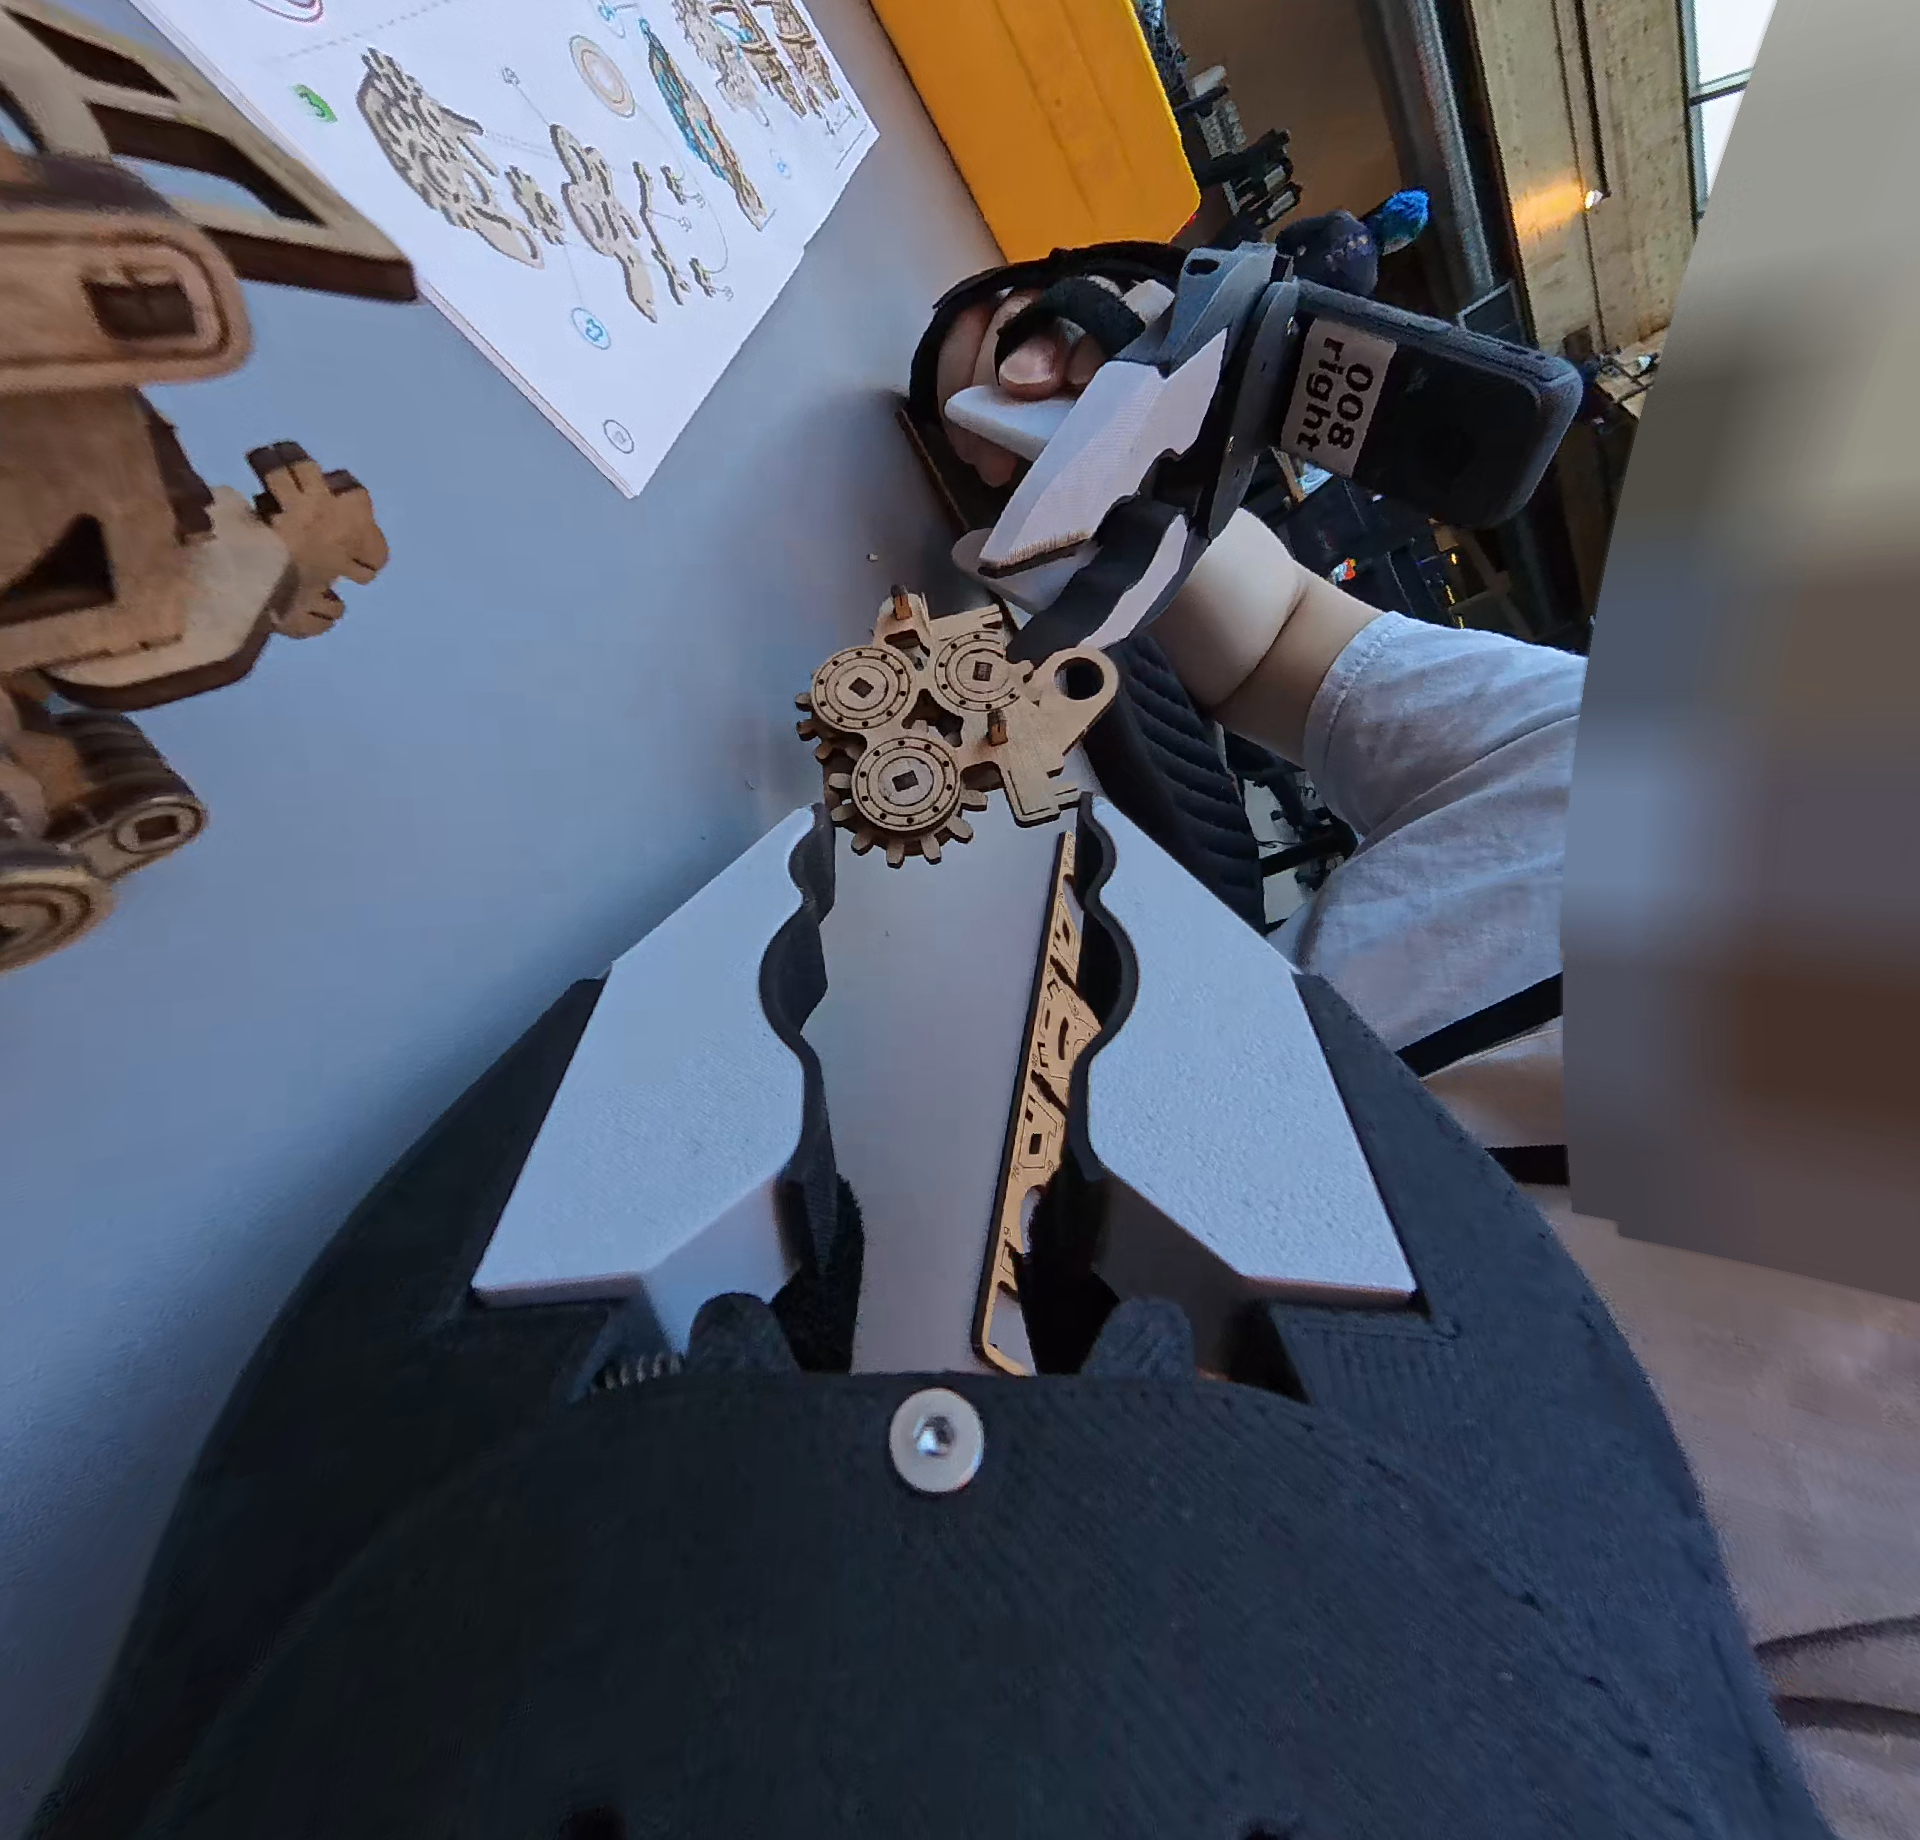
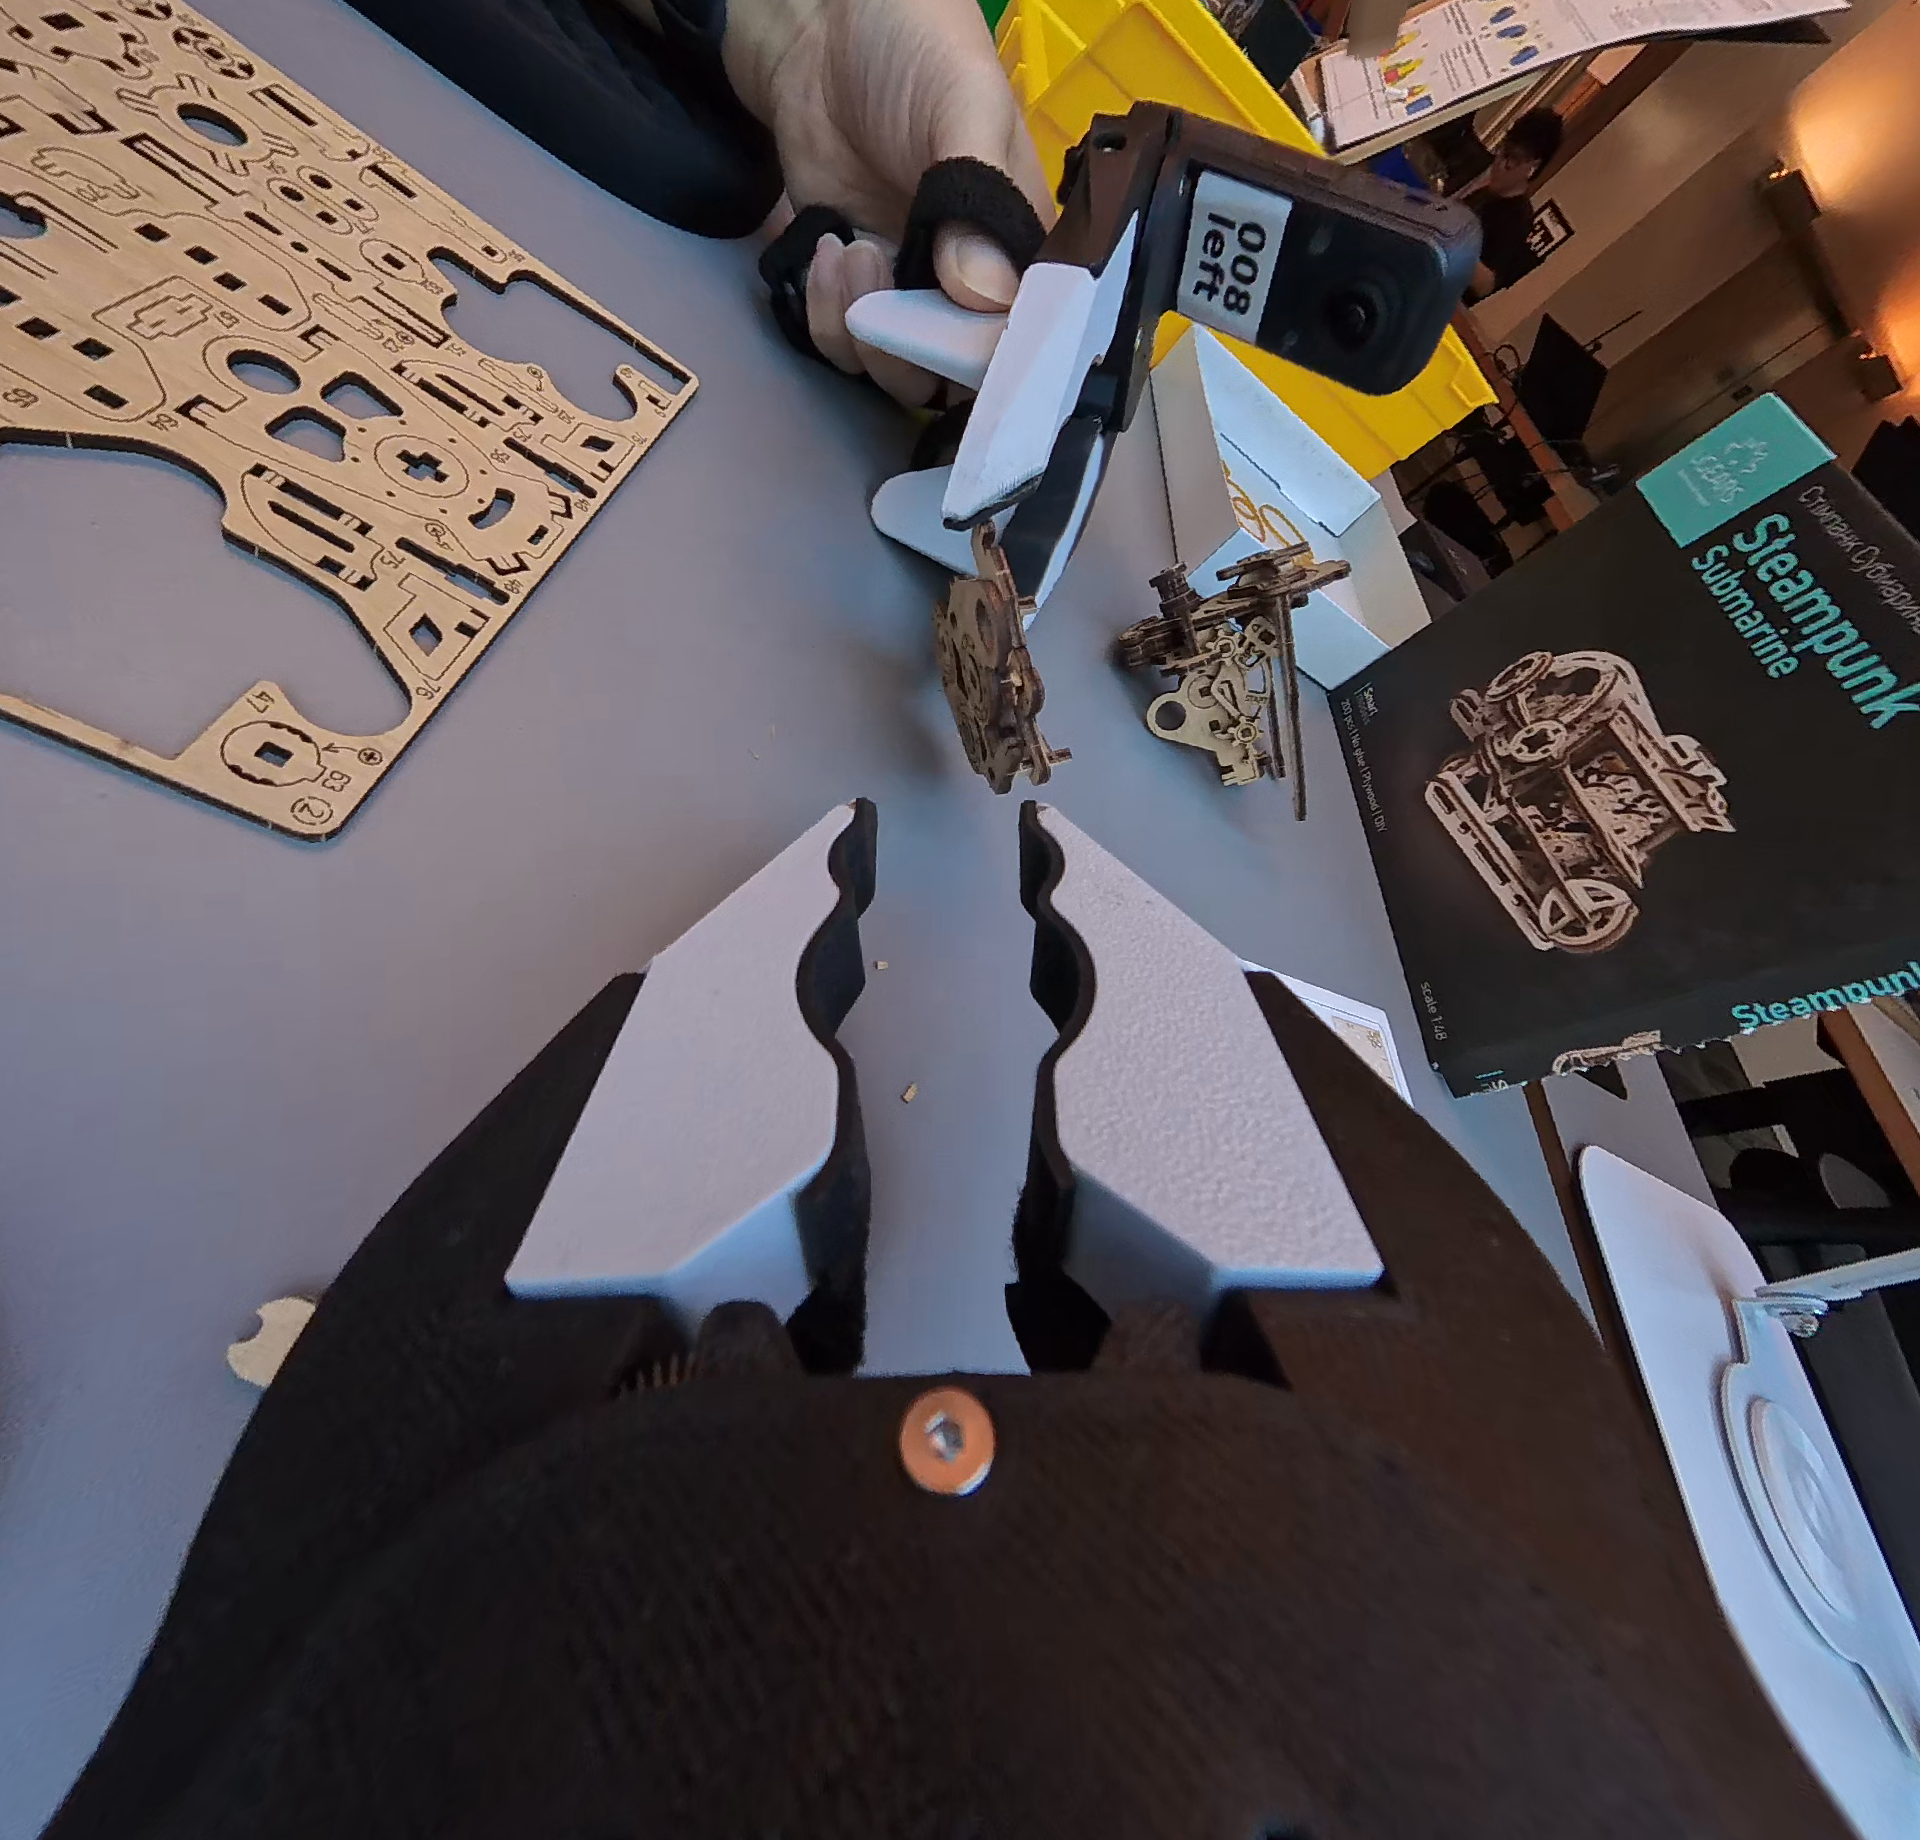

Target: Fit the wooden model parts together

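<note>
Above the table (image 1: 520, 751), left gripper (image 1: 951, 819) jaws clasp the gear assembly (image 1: 914, 720); right gripper (image 2: 945, 808) gapes.

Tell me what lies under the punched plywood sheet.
The grey table shows through the cutouts of the plywood sheet and around its edges. Anything flat beneath the solid wood is covered and cannot be seen.

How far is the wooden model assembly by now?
Done: the three-gear wooden cluster is built, and a second small wooden subassembly stands on the grey table. In hand: left gripper holds the cluster; right gripper jaws open beside it. Left: joining both; the laser-cut plywood sheet still holds parts.
</note>
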A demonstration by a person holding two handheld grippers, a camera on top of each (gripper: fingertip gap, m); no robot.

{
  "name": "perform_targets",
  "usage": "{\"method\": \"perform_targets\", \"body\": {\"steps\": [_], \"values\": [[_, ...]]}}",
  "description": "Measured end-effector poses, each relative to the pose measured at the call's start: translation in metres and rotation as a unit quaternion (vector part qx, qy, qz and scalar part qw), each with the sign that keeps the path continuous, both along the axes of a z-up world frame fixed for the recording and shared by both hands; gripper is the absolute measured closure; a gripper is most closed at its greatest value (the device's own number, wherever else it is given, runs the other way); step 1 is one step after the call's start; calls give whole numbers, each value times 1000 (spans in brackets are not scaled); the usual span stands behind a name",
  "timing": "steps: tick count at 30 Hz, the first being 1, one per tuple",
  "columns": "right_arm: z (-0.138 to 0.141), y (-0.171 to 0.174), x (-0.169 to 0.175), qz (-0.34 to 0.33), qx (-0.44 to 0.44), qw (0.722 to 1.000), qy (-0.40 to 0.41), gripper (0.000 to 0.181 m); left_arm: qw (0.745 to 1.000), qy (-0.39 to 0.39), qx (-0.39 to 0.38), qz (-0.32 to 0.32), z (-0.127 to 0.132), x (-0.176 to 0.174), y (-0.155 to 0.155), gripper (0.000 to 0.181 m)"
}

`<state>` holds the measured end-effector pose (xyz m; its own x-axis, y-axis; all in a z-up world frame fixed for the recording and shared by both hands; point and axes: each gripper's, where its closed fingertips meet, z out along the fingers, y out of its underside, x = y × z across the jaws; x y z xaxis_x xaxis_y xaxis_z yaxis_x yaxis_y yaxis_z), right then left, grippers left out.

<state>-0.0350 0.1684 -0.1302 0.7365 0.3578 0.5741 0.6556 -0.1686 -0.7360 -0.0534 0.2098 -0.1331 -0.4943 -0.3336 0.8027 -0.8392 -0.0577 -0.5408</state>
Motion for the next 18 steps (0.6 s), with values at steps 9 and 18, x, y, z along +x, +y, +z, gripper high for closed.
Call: {"method": "perform_targets", "body": {"steps": [9, 18], "values": [[-4, -1, 4, -6, -7, 1000, -15, 155, 994, -87, 64, -22, 3, -2, -5, 137], [-8, -3, 12, -18, -14, 999, -33, 155, 982, -135, 125, -32, -4, -3, -6, 137]]}}
